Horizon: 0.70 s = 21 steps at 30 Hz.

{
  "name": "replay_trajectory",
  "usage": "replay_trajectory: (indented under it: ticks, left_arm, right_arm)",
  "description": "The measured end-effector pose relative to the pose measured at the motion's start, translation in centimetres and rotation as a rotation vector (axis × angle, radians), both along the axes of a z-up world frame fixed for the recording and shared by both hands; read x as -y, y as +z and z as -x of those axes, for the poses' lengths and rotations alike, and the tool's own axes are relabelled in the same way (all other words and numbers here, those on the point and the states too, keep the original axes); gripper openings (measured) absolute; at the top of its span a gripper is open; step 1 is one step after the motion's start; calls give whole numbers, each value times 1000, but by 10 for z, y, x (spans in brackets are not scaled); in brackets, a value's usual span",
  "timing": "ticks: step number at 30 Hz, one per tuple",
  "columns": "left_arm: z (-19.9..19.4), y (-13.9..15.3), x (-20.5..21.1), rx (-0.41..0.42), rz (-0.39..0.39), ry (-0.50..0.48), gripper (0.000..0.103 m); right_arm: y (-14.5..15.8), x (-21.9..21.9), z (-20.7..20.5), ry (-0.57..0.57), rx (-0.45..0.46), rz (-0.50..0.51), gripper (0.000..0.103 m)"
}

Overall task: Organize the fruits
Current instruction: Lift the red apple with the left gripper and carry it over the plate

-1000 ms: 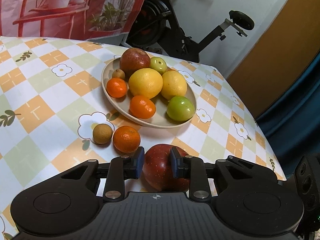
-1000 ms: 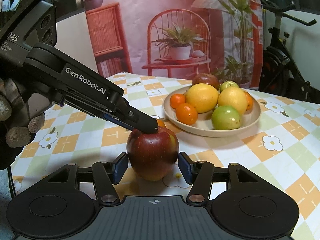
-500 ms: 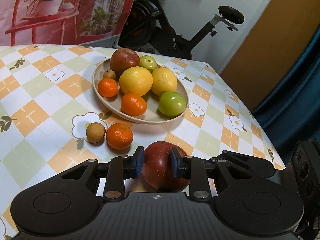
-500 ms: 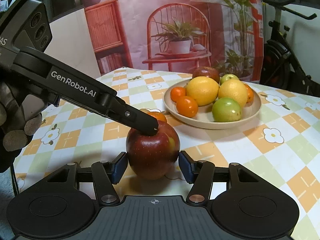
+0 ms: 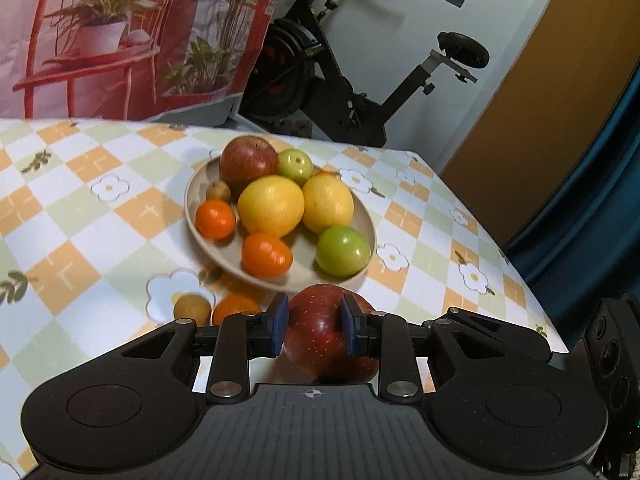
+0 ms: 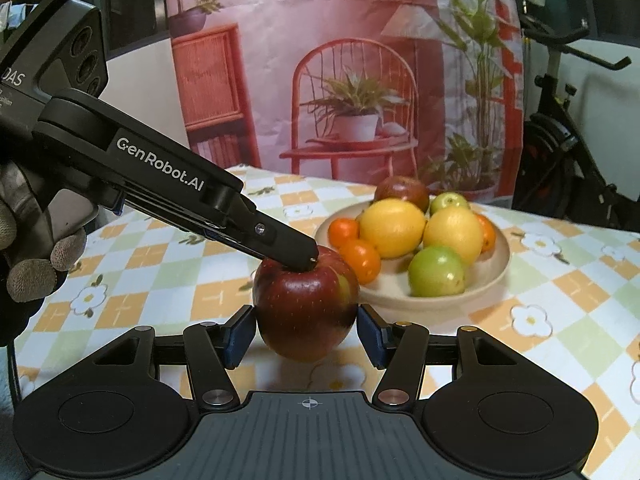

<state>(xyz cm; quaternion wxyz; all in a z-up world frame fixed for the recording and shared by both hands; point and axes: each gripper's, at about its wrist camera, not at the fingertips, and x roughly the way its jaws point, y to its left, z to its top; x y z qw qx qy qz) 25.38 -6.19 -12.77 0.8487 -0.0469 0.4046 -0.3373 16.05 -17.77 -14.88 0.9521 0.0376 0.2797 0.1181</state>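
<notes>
White lettering "GenRobot.AI" runs along the black plastic finger arm of the left gripper [image 6: 310,258], read from the right wrist view. On the black camera housing at the rear of that same gripper, near the frame's left edge, white characters "DAS" are legible; the first part of the word is cut off. Smaller print lines beneath it are too small to read. No legible text, number or label found in the left wrist view.
</notes>
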Motion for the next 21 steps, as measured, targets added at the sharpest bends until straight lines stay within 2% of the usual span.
replay_trajectory:
  ticks: [9,19,21]
  left_arm:
    - [-17,10,16,49,-2,9,29]
    - [-44,3,34,44,-35,22,28]
    - [-49,3,36,33,-22,23,28]
  right_arm:
    - [7,15,-22,-37,30,14,52]
    - [-5,32,-49,-65,22,3,52]
    - [-6,31,-51,-80,41,46,52]
